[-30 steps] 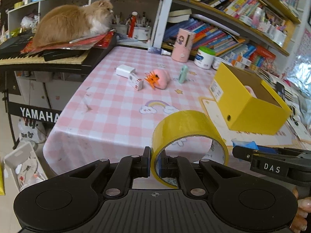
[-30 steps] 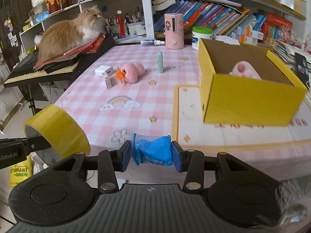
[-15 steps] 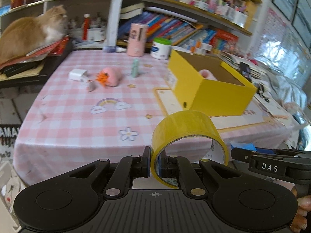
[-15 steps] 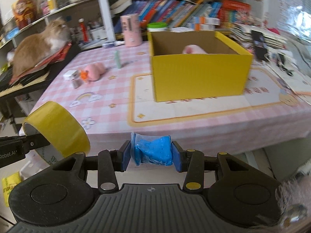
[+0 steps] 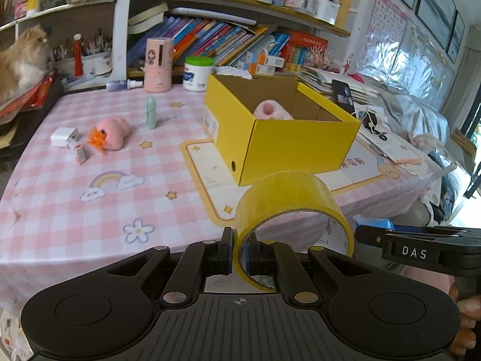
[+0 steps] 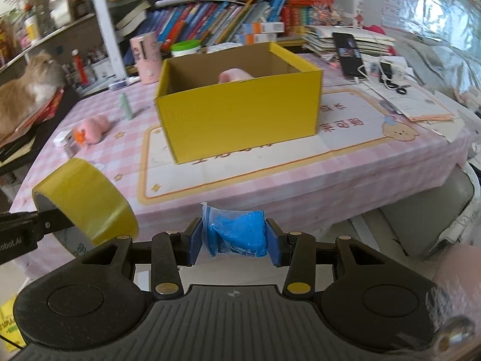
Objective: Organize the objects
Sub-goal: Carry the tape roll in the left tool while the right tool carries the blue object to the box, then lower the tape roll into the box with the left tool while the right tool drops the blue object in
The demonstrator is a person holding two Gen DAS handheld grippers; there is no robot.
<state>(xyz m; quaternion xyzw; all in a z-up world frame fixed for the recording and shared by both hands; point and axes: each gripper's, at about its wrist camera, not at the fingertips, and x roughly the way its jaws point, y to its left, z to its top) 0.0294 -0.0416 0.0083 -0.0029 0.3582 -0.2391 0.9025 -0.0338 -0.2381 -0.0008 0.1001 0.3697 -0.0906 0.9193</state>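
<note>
My left gripper (image 5: 239,254) is shut on the wall of a yellow tape roll (image 5: 285,198), held in the air in front of the table's near edge; the roll also shows in the right wrist view (image 6: 87,198). My right gripper (image 6: 236,239) is shut on a blue bag of clay (image 6: 237,231), also off the table's front edge. An open yellow box (image 5: 300,138) stands on a mat (image 5: 207,165) with a pink item (image 5: 270,109) inside; it also shows in the right wrist view (image 6: 240,111).
On the pink checked tablecloth (image 5: 60,204) lie a pink plush with orange tuft (image 5: 112,132), a white charger (image 5: 61,135), a small white block (image 5: 81,153) and a green tube (image 5: 151,112). A cat (image 5: 21,63) sits at the far left. Bookshelves stand behind.
Both grippers have swung to the right with their loads, so the yellow box now stands nearer the middle of each view. The grips have not changed.
</note>
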